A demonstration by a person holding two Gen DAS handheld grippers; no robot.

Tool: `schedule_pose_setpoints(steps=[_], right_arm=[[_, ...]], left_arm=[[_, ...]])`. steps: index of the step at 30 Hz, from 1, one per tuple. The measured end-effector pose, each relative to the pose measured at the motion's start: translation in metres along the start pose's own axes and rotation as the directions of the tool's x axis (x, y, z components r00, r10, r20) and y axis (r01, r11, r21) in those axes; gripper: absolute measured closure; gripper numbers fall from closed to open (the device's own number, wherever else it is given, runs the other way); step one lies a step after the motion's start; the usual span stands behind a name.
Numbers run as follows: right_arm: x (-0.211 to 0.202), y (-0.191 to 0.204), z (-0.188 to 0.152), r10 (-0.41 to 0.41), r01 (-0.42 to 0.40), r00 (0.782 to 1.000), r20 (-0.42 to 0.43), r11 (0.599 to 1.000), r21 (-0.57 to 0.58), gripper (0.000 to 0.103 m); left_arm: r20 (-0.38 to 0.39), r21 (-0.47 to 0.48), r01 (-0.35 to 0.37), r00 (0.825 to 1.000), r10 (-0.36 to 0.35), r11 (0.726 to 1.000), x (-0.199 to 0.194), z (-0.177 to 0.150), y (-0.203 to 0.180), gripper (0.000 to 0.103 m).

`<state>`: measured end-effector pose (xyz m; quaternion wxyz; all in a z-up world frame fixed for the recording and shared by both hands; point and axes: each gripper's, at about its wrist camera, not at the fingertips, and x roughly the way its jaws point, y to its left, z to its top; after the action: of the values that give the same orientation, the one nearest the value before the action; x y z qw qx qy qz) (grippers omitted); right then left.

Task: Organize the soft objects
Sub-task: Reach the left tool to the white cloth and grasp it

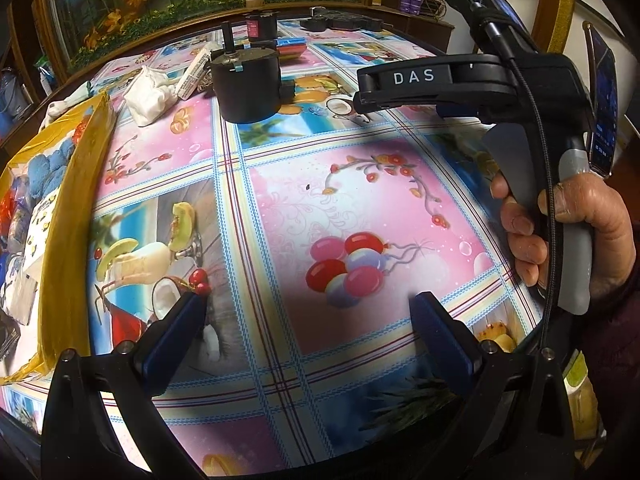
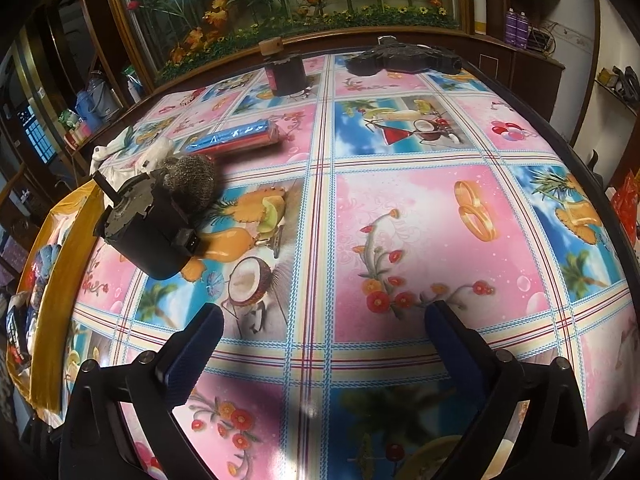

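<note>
My left gripper (image 1: 310, 300) hovers open over the patterned tablecloth (image 1: 360, 208), with nothing between its blue pads. My right gripper (image 2: 326, 314) is open too, above bare cloth; in the left wrist view it shows at the upper right (image 1: 362, 98), held by a hand (image 1: 580, 232). A white soft bundle (image 1: 148, 96) lies beside the yellow box (image 1: 76, 208). That box holds a blue fluffy item (image 1: 48, 164) and other soft things. A grey knitted piece (image 2: 192, 180) and a white cloth (image 2: 132, 156) lie behind the black cylinder (image 2: 148, 228).
The black cylinder (image 1: 246, 88) stands mid-left on the table. A blue and red pack (image 2: 236, 138), a dark can (image 2: 286, 74) and a flat black object (image 2: 400, 60) sit farther back. The yellow box (image 2: 60, 248) lines the left edge. A flowered panel backs the table.
</note>
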<state>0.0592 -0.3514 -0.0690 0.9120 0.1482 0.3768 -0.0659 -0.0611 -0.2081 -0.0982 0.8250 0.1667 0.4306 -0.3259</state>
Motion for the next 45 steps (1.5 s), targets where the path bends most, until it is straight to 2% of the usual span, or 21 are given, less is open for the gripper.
schedule_pose_setpoints(steps=[2,5,6,10,16,20,23,25,30,32,36,40,45], right_arm=[[0.002,0.003,0.001,-0.018,0.018,1.000,-0.012,1.000,-0.019,0.001],[0.012,0.021,0.002,-0.118,0.109,0.991,-0.062,0.985,-0.134,0.001],[0.012,0.025,0.002,-0.097,0.086,0.993,-0.065,0.984,-0.155,0.001],[0.011,0.028,0.002,-0.095,0.084,0.993,-0.063,0.982,-0.167,0.001],[0.008,0.024,0.003,-0.099,0.085,0.991,-0.095,0.987,-0.136,0.001],[-0.015,0.011,0.012,-0.043,0.042,0.999,-0.005,0.998,-0.049,0.002],[-0.027,0.004,0.029,-0.033,0.033,0.996,0.084,0.999,0.004,0.001],[-0.027,0.000,0.040,-0.014,0.010,0.993,0.115,0.999,0.040,0.001],[-0.013,0.002,0.049,-0.037,0.028,0.985,0.168,0.998,0.056,0.001],[-0.006,0.002,0.046,-0.036,0.026,0.986,0.165,0.998,0.062,0.001],[0.004,-0.009,0.046,-0.025,0.010,0.988,0.150,0.994,0.104,0.001],[0.001,-0.014,0.049,-0.026,0.005,0.985,0.171,0.992,0.124,0.001],[-0.002,-0.011,0.048,-0.035,0.015,0.984,0.177,0.993,0.114,0.001]], left_arm=[[-0.008,-0.023,0.034,0.999,-0.035,0.999,-0.003,0.000,0.005,0.000],[0.003,-0.071,0.075,0.997,-0.075,0.995,-0.013,0.003,0.017,0.000],[0.024,-0.080,0.066,0.998,-0.064,0.995,-0.019,0.005,0.022,0.000],[0.103,-0.121,0.048,0.994,-0.035,0.991,-0.042,0.016,0.043,0.000],[0.164,-0.203,-0.016,0.985,0.050,0.979,-0.060,0.030,0.090,0.000],[0.154,-0.289,-0.085,0.979,0.134,0.953,-0.060,0.042,0.133,0.000],[0.152,-0.339,-0.095,0.976,0.154,0.936,-0.059,0.054,0.155,0.000],[0.152,-0.344,-0.115,0.973,0.176,0.932,-0.056,0.066,0.162,0.000],[0.143,-0.311,-0.104,0.978,0.155,0.945,-0.039,0.106,0.159,0.000],[0.134,-0.307,-0.085,0.982,0.131,0.948,-0.025,0.129,0.161,0.000],[0.112,-0.321,-0.101,0.983,0.144,0.942,0.010,0.167,0.167,0.000],[0.049,-0.284,-0.167,0.981,0.188,0.944,0.053,0.195,0.168,0.000],[-0.041,-0.251,-0.222,0.975,0.219,0.942,0.093,0.211,0.165,0.000]])
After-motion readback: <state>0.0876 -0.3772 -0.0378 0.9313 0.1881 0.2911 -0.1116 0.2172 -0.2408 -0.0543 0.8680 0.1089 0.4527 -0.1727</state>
